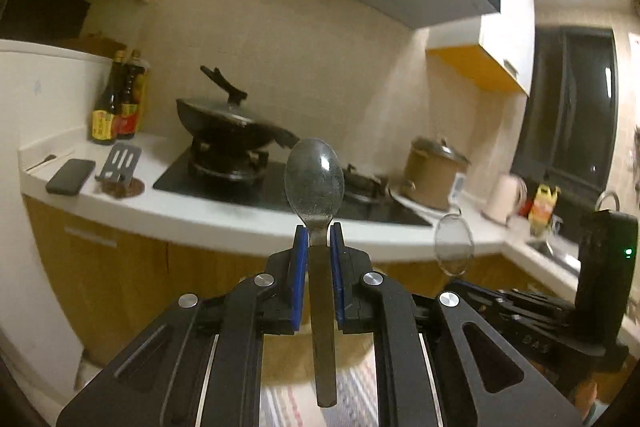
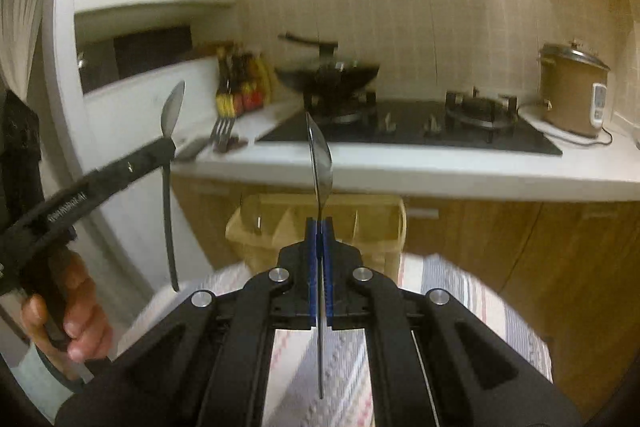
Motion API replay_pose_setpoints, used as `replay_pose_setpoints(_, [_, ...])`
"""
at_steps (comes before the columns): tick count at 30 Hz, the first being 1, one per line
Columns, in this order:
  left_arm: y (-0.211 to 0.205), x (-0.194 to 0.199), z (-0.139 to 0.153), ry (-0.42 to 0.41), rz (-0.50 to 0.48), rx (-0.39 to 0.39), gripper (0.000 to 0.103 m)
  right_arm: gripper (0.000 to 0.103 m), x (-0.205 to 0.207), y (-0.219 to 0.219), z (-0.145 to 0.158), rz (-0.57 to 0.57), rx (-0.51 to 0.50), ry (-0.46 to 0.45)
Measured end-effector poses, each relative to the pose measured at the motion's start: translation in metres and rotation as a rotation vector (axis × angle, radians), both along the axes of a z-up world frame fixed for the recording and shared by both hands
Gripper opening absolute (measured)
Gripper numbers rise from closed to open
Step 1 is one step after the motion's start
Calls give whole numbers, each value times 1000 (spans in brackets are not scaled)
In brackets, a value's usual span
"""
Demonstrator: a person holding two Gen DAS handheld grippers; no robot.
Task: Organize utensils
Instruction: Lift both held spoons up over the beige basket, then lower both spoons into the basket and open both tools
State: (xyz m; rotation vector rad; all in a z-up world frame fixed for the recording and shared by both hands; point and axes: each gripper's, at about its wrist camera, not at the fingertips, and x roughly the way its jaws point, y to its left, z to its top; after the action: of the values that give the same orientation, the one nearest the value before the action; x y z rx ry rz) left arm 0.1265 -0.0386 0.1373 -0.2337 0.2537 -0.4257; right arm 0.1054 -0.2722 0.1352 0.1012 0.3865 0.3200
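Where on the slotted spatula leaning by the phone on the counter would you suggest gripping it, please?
Grip the slotted spatula on its flat slotted blade, which tilts up clear of the counter; its lower end is hidden near the dark coaster. Come from the front, pinching across the blade's side edges. Both the left gripper and right gripper already hold spoons, so one must be freed first.

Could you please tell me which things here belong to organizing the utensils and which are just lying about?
Job: spoon in left gripper; second spoon in right gripper; divided yellow tray.

Lying about: wok, sauce bottles, phone, rice cooker.
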Motion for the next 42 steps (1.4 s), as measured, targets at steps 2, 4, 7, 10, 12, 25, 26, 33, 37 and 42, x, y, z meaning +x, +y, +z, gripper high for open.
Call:
replay_pose_setpoints(2, [-1, 11, 2, -19, 21, -3, 9, 1, 13, -2, 12, -12, 20, -42])
replay_pose_setpoints(4, [-3, 21, 3, -33, 38, -3, 9, 1, 22, -4, 22, -27, 31, -75])
replay_pose_setpoints(7, [-8, 40, 2, -48, 67, 4, 9, 1, 40, -9, 33, -60, 39, -133])
replay_pose_setpoints(10, [-12, 58, -2, -53, 94, 12, 9, 1, 58, -17, 39, -98, 43, -175])
replay_pose_setpoints(12, [-13, 70, -8, -44, 107, 12, 9, 2, 73, -23, 38, -111, 49, -188])
replay_pose_setpoints(25, [-18, 98, -51, -20, 139, 34, 9, 2, 126, -23, -29, -92, 55, -108])
replay_pose_setpoints(26, [-18, 99, -56, -24, 150, 37, 9, 2, 127, -23, -33, -93, 47, -111])
replay_pose_setpoints(33, [-16, 102, -72, -12, 157, 40, 9, 2, 126, -14, -51, -90, -13, -120])
replay_pose_setpoints(37, [-19, 96, -81, -7, 152, 59, 10, 2, 123, -13, -58, -74, -25, -111])
replay_pose_setpoints(42, [-19, 84, -87, -2, 139, 73, 10, 2, 111, -15, -62, -57, -33, -110])
